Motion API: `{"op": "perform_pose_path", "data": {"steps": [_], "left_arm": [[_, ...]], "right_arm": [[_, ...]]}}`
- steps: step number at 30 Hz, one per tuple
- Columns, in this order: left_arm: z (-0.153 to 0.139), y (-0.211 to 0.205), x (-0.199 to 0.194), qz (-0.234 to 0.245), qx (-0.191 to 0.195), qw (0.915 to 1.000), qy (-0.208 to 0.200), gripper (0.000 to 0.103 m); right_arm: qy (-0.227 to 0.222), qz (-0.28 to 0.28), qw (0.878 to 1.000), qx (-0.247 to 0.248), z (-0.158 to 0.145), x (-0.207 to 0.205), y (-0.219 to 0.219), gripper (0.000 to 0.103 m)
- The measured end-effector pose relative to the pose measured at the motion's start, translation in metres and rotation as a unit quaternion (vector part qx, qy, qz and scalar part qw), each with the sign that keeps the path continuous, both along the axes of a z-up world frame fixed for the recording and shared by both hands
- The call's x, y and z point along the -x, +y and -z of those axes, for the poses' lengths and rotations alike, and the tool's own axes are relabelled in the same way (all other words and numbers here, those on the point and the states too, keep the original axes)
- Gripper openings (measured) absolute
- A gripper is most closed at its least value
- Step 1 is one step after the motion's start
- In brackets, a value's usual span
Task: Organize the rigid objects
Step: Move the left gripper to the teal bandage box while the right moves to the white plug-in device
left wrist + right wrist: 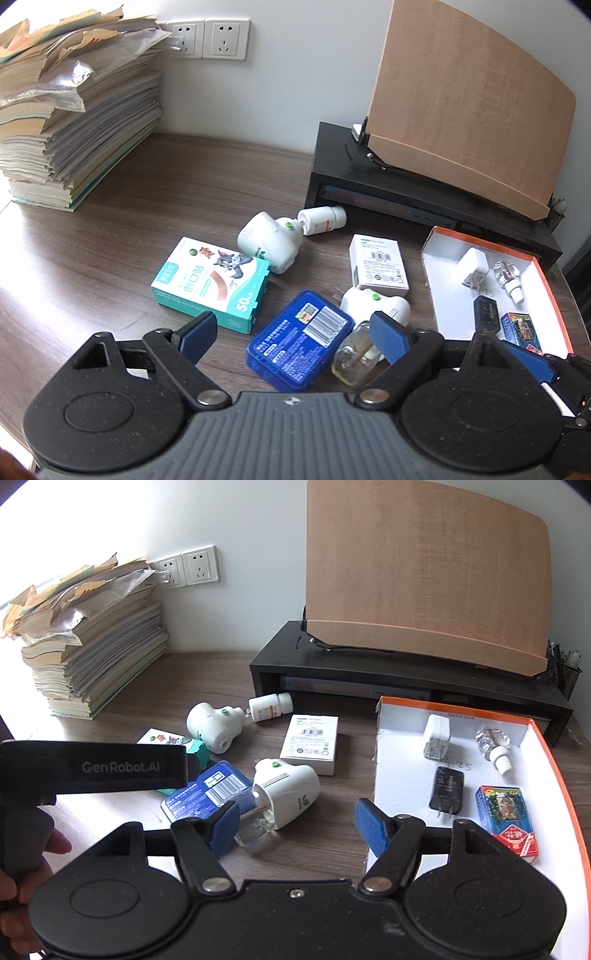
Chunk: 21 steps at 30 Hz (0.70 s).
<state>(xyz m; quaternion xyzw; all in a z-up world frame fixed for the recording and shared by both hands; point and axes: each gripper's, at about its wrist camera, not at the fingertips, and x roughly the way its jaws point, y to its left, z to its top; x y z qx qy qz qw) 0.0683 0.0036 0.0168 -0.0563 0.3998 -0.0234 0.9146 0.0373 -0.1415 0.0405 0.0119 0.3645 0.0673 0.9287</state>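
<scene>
"GenRobot.AI" on left gripper's black body [92,766] | "50" on teal plaster box [210,284] | handwritten "3:25" on tray floor [460,765] | barcodes on blue case [299,339] and white carton [378,266]; fine print unreadable

The left gripper [291,332] has two blue ribbed pads on black link arms, each arm fixed with a round silver screw, and behind them a grey ribbed plate with a small cross mark sits between two black round housings with a fine speckled surface. The right gripper [295,821] has the same blue pads, black links and silver screws, but its middle plate is black with one small screw. From the right wrist view the black body of the left gripper shows the grey lettering "GenRobot.AI".
</scene>
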Motion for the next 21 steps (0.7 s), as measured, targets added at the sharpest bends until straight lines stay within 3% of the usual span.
{"op": "perform_pose_path", "data": {"steps": [21], "left_arm": [[0.034,0.057,-0.027,-0.023,-0.007,0.9992,0.031,0.094]], "right_arm": [[0.026,0.002,1.000,-0.004,0.026,-0.021,0.017,0.082]]}}
